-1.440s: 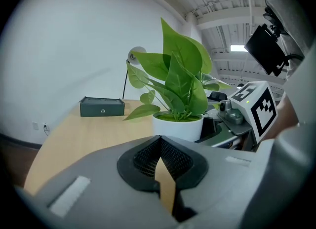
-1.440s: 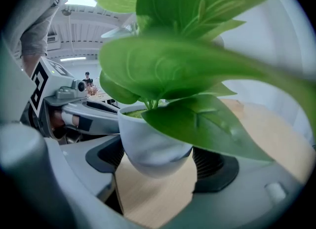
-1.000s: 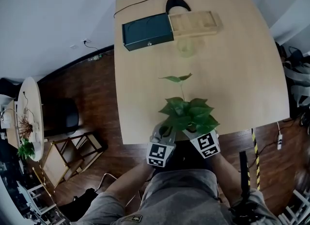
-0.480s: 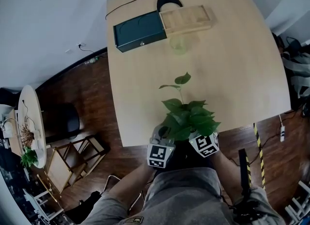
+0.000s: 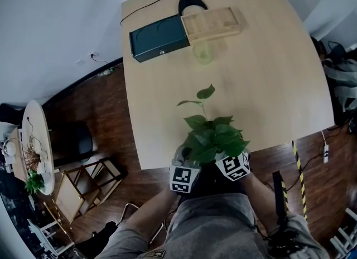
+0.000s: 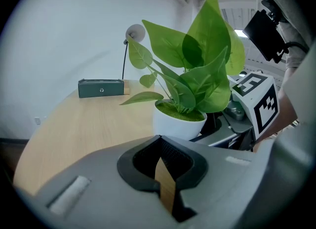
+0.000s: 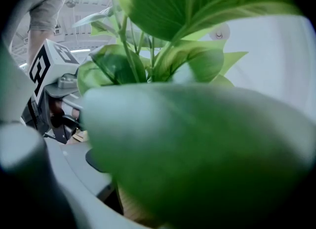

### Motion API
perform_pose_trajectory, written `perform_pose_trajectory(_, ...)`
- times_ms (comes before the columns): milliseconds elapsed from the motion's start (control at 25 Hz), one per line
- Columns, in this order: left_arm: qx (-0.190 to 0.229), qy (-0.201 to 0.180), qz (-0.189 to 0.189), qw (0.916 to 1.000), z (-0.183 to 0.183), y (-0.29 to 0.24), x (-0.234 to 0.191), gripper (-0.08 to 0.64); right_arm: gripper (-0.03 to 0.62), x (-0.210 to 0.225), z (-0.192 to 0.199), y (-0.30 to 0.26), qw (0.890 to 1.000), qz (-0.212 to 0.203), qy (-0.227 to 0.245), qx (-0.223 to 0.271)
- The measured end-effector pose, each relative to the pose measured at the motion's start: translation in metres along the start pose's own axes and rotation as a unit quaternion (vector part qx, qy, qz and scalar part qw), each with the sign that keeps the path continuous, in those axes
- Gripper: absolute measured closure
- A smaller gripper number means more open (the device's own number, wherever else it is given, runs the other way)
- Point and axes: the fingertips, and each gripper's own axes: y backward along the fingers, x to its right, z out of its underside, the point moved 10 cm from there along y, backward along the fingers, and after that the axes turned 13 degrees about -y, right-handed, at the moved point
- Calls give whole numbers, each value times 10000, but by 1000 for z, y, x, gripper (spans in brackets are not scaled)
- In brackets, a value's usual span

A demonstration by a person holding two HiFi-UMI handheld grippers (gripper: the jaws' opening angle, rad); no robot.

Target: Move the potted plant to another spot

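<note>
The left gripper (image 6: 158,141) sits clenched and empty beside the potted plant (image 6: 178,123); the right gripper (image 5: 232,165) flanks it opposite. A leaf masks those jaws; I cannot tell their state.

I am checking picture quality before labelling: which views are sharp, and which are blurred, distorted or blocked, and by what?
Head view: sharp and evenly lit, though the wide lens bows the table edges. Left gripper view: the potted plant is in focus, with a dark ring at the corners. Right gripper view: a leaf right at the lens is a large green blur that hides most of the scene.
</note>
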Motion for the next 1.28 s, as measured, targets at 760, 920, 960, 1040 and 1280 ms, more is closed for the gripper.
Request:
perform_pose_trajectory(760,-317,-115,-443,9984,8,22,12,561,155,11,24,21,9969,-250,439,-610)
perform_pose_trajectory(920,-270,-43,-621,9977,11,32,28,561,155,17,33,41,9951,-338,616,-700)
perform_pose_trajectory(960,-232,3,-672,9975,12,35,33,561,155,19,33,47,9948,-334,657,-702)
perform_pose_trajectory(1040,-170,107,-721,9972,12,44,43,561,155,19,32,61,9948,-305,693,-681)
perform_pose_trajectory(1280,199,-48,-358,9992,-2,63,72,561,223,9,11,107,9949,-121,937,-345)
